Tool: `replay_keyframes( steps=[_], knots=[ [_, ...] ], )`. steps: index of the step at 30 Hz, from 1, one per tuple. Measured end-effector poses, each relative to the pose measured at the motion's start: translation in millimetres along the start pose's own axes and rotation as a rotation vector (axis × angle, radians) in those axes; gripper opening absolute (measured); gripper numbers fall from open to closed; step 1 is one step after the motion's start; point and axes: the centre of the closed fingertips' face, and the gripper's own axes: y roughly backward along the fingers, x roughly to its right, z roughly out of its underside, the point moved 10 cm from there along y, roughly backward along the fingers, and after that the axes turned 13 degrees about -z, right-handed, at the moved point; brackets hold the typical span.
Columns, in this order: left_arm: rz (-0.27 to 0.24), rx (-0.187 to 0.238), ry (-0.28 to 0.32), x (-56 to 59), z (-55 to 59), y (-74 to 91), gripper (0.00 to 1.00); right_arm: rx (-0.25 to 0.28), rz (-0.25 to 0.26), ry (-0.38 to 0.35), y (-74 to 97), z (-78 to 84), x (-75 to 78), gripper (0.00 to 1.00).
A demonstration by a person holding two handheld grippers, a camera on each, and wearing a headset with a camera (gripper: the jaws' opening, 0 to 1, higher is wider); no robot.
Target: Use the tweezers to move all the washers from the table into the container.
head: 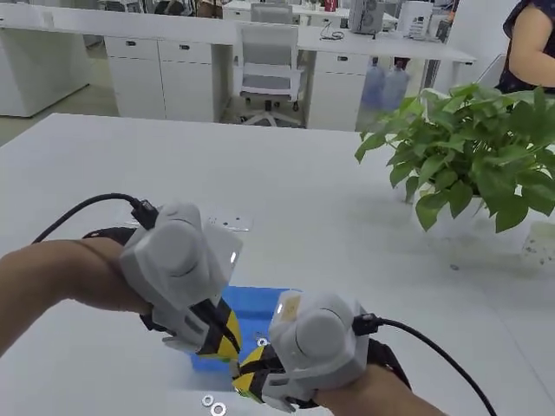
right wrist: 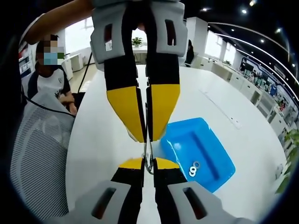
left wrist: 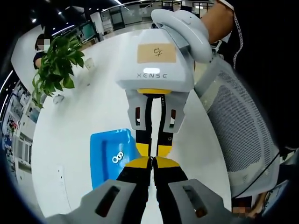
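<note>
My two grippers meet tip to tip over the near end of the blue container (head: 251,305). The left gripper (head: 227,336) (left wrist: 150,161) is shut. The right gripper (head: 246,378) (right wrist: 145,164) is shut too. Thin metal tweezers (right wrist: 147,151) run between both pairs of yellow jaws, and both appear to be pinching them. Two washers (left wrist: 117,157) (right wrist: 194,169) lie inside the blue container (left wrist: 106,150) (right wrist: 205,144). Two more washers (head: 213,405) rest on the white table just in front of it.
A potted green plant (head: 473,152) stands at the right on the white table (head: 312,199). A flat socket strip (head: 227,223) lies beyond the container. An office chair (head: 269,61), desks and a person (head: 531,43) are behind the table.
</note>
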Motion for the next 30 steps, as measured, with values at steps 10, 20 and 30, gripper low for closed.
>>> replay_keyframes(
  steps=[10, 20, 30],
  knots=[
    [-0.010, -0.004, -0.015, -12.7, -5.5, 8.9, 0.06, 0.002, 0.012, 0.010, 8.4, -11.5, 9.0, 0.08],
    [-0.030, 0.003, -0.017, -24.2, -6.3, 11.3, 0.06, 0.015, 0.024, 0.008, 11.9, -16.7, 21.2, 0.08],
    [-0.039, -0.005, -0.015, -37.7, 0.7, 6.8, 0.06, 0.031, 0.025, 0.008, 7.4, -16.3, 35.9, 0.08]
  ],
)
